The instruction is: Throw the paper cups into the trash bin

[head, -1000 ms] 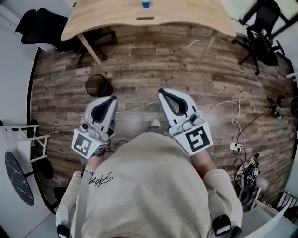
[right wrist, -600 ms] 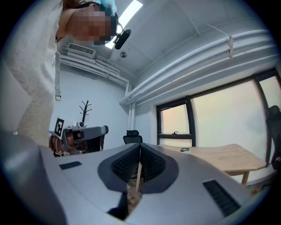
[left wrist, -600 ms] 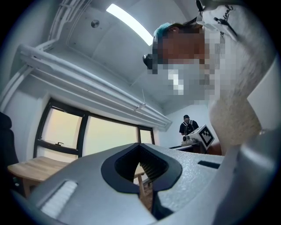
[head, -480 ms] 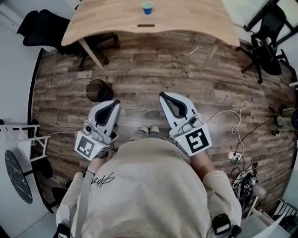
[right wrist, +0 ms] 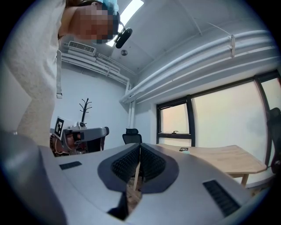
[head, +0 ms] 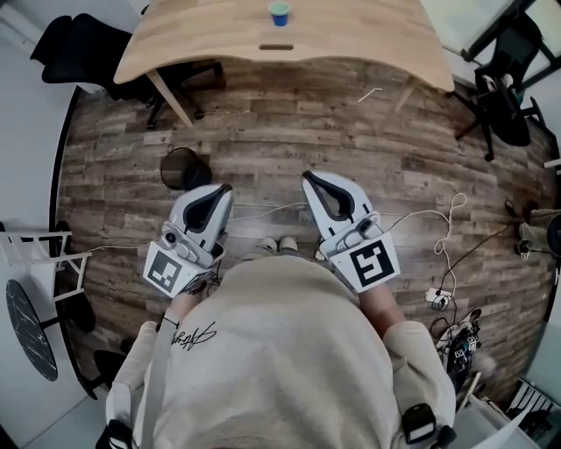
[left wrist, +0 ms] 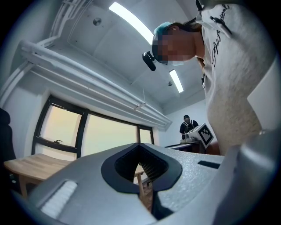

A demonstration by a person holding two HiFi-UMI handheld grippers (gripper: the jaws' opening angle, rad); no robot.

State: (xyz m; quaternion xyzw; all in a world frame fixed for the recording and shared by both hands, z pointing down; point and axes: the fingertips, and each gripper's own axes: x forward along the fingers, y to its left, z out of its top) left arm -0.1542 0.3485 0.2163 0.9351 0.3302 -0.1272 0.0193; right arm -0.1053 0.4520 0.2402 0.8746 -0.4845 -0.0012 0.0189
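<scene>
A blue-green paper cup (head: pixel 279 12) stands on the far side of the wooden table (head: pixel 351 39) at the top of the head view. A black mesh trash bin (head: pixel 184 168) sits on the plank floor, just left of my left gripper (head: pixel 225 188). That gripper is shut with nothing in it, and in its own view (left wrist: pixel 140 154) only a thin slit shows between the pads. My right gripper (head: pixel 308 179) is also shut and empty; in its own view (right wrist: pixel 139 154) it points level towards the table (right wrist: pixel 219 160). Both are held in front of the person's body.
Black office chairs stand at the upper left (head: pixel 83 48) and upper right (head: pixel 504 79). Loose cables (head: pixel 443 219) and a power strip lie on the floor at the right. A white rack (head: pixel 35 254) is at the left. Another person (left wrist: pixel 188 125) stands far back.
The table, cup and bin have slid slightly down in the head view as the person came a little closer. Both grippers stay shut and empty, held the same way.
</scene>
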